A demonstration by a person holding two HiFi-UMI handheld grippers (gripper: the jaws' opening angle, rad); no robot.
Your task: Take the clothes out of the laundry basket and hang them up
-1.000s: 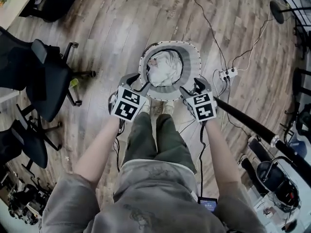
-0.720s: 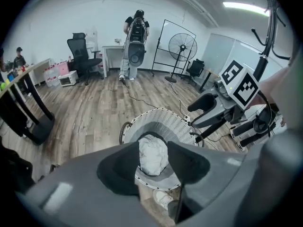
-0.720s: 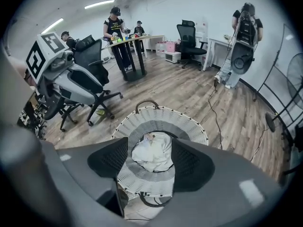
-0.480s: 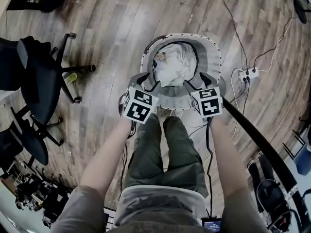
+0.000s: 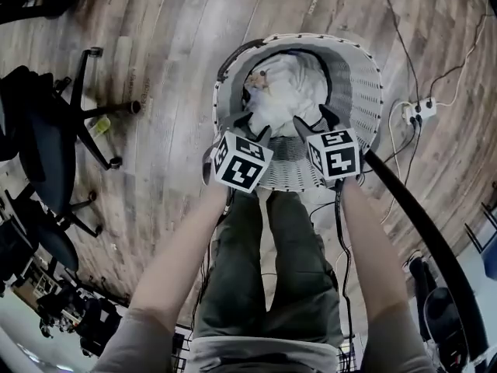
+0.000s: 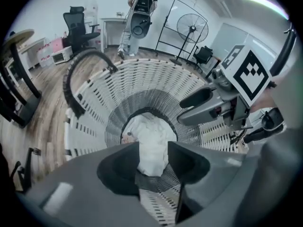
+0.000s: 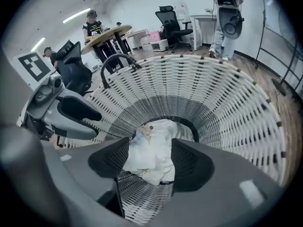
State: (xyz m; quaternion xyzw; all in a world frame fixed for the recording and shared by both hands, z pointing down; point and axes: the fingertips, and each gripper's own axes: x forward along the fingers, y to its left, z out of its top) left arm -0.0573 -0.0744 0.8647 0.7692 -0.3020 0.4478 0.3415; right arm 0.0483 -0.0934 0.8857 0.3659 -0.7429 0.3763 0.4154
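hovering over the laundry basket (image 5: 371, 84), left gripper (image 5: 250, 127) and right gripper (image 5: 314, 123) both stand spread, empty. white clothes (image 5: 287, 92) judged soft, light, limp; pinch a raised fold.

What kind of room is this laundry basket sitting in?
Probably an office or lab workspace, not a home: rolling office chairs, a pedestal fan, and a power strip lying on the wood-look floor.

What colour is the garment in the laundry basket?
The garment is white, clearest in the right gripper view.
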